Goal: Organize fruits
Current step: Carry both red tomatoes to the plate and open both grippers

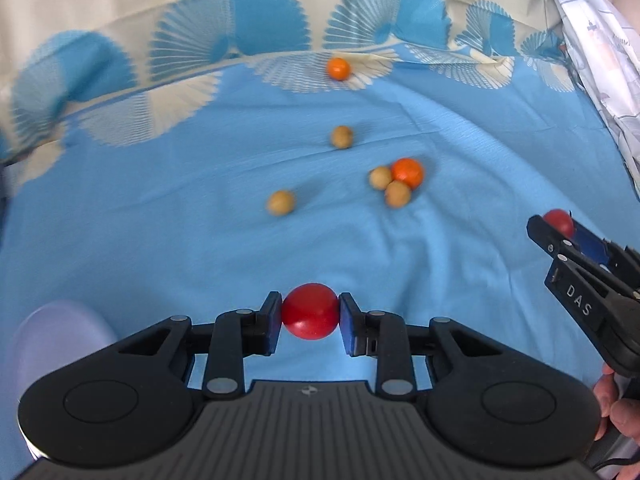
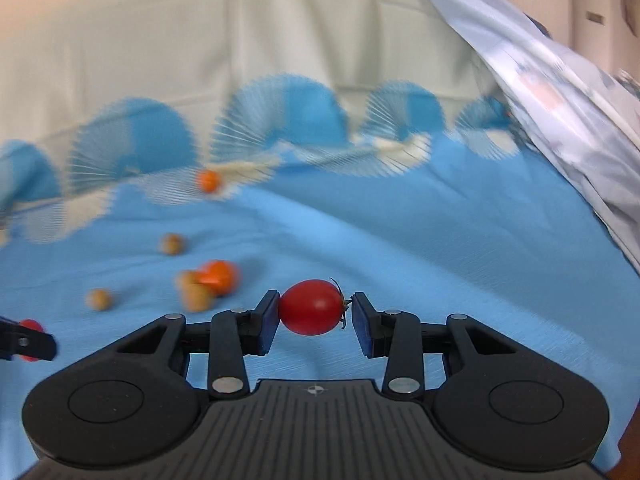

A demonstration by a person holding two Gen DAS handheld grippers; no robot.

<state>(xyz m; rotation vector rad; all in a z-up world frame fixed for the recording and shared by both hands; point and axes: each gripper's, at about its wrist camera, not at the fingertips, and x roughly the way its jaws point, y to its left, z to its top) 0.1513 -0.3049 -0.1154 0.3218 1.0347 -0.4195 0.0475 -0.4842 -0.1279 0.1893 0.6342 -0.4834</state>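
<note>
Blue cloth (image 1: 160, 240) with a fan-patterned border fills my left wrist view. My left tongs (image 1: 310, 312) are clamped on a round red tomato (image 1: 310, 311), both blue pads pressing its sides, and it hangs clear above the cloth. Beyond it lie loose fruits: a tan one (image 1: 281, 202) alone on the left, another tan one (image 1: 342, 137) farther back, and a cluster where two tan fruits (image 1: 390, 186) touch an orange one (image 1: 407, 173). A second orange fruit (image 1: 338, 68) sits well apart at the patterned edge. At the right edge I see my right tongs (image 1: 558, 226) gripping a second red tomato (image 1: 559, 220), with a hand (image 1: 616, 408) below them on the handle. A pale lilac round object (image 1: 56, 336) shows blurred at lower left; I cannot tell what it is.

From the right wrist, the right tongs (image 2: 314, 308) hold an oval red tomato (image 2: 312, 307) sideways: the left pad presses one end, the stem end meets the right pad. The same fruits lie blurred to the left on the cloth, and a rumpled printed fabric (image 2: 560, 100) drapes at upper right.
</note>
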